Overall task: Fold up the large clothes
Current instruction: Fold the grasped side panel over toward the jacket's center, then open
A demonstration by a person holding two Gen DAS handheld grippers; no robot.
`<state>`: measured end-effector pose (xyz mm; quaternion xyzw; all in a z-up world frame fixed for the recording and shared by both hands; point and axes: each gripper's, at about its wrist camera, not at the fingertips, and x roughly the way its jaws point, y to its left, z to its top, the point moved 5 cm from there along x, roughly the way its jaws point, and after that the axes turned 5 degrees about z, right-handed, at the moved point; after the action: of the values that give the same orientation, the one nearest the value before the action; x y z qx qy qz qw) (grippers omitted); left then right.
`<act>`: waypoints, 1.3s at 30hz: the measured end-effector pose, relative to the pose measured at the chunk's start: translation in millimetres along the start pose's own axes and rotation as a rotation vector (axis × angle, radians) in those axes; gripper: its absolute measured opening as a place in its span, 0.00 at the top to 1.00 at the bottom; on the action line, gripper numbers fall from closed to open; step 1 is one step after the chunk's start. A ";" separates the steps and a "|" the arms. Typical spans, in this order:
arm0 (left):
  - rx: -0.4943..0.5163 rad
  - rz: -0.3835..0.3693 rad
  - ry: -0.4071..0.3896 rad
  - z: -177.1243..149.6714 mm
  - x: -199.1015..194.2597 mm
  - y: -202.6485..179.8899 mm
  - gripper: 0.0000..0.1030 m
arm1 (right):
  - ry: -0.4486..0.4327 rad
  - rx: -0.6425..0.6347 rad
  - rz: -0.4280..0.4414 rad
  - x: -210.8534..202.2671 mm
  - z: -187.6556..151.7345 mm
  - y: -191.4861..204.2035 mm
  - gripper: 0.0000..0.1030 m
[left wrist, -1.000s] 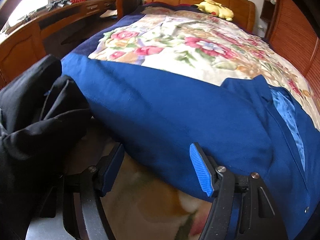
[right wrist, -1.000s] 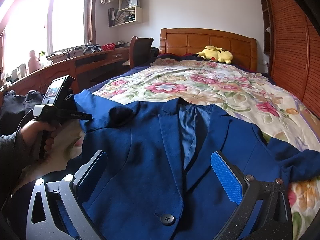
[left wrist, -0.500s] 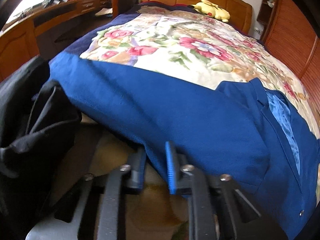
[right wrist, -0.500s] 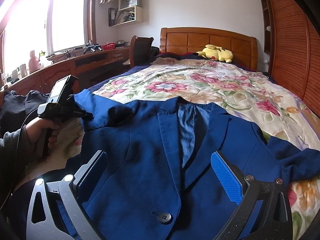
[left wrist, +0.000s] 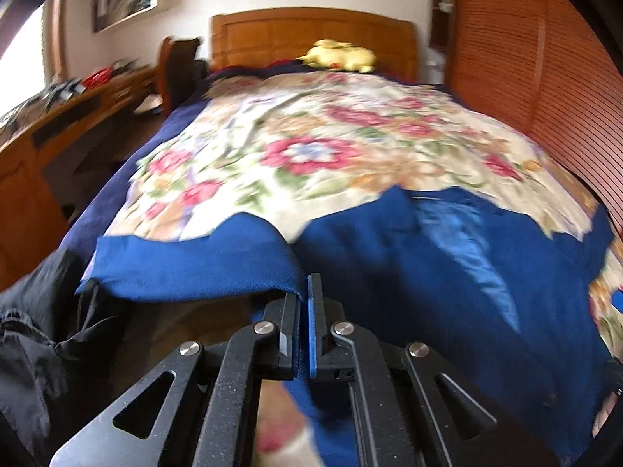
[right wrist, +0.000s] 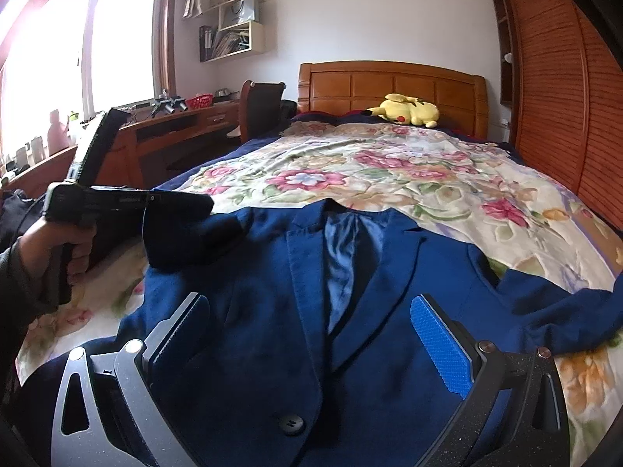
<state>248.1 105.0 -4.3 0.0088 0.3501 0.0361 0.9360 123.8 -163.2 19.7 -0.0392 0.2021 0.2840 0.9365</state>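
One blue blazer (right wrist: 272,311) lay face up on the floral bed (right wrist: 428,179), lapels open, one dark button (right wrist: 291,423) showing. The left tool (left wrist: 304,303) was clamped on its sleeve (left wrist: 202,268). The right tool (right wrist: 311,334) hovered over its front, jaws spread wide, gripping nothing.

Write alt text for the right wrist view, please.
A blue blazer lies face up on a floral bedspread, under the open right gripper. At left, the left gripper lifts one sleeve. A yellow plush sits by the headboard.
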 end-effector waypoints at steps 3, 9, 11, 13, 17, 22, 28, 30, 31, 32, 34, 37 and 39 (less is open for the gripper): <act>0.055 -0.046 -0.005 -3.1 -12.6 -29.4 0.97 | -0.002 0.006 -0.002 -0.3 0.1 -1.7 0.00; 0.148 -0.127 0.003 -28.2 -35.1 -76.3 0.97 | -0.003 0.003 -0.002 -1.4 1.2 -2.6 0.00; 0.170 -0.149 0.015 -37.0 -40.4 -88.2 0.97 | -0.005 0.005 -0.002 -1.9 1.6 -3.1 0.00; 0.181 -0.154 0.027 -45.6 -44.7 -95.2 0.97 | -0.005 0.008 -0.002 -1.6 2.3 -5.2 0.00; 0.166 -0.153 0.045 -55.8 -50.4 -90.2 0.96 | 0.002 0.011 0.001 -0.1 2.2 -6.0 0.00; 0.161 -0.150 0.025 -56.8 -63.6 -78.9 0.60 | 0.004 0.011 0.004 0.2 2.7 -6.8 0.00; 0.150 -0.128 -0.026 -50.2 -76.0 -53.1 0.26 | 0.011 0.003 0.006 0.6 0.4 -5.4 0.00; 0.110 -0.109 -0.022 -46.5 -69.2 -36.3 0.26 | 0.014 0.000 0.008 -0.3 0.1 -5.2 0.00; 0.086 -0.094 -0.015 -44.3 -62.3 -25.7 0.26 | 0.014 -0.001 0.008 -0.2 0.1 -5.1 0.00; 0.072 -0.072 -0.010 -42.8 -56.1 -18.4 0.26 | 0.015 -0.001 0.007 -0.1 0.1 -5.0 0.00; 0.052 -0.023 0.003 -40.8 -39.7 -4.1 0.26 | 0.017 -0.002 0.008 0.0 0.4 -4.7 0.00; 0.024 0.030 0.037 -39.1 -12.9 14.8 0.26 | 0.026 -0.009 0.011 1.2 -0.8 -4.3 0.00; 0.014 0.049 0.062 -40.8 2.8 23.2 0.26 | 0.036 -0.017 0.014 2.5 -1.4 -3.2 0.00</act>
<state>222.0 128.1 -36.0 0.0230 0.3787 0.0568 0.9235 127.0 -164.8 17.4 -0.0507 0.2168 0.2913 0.9304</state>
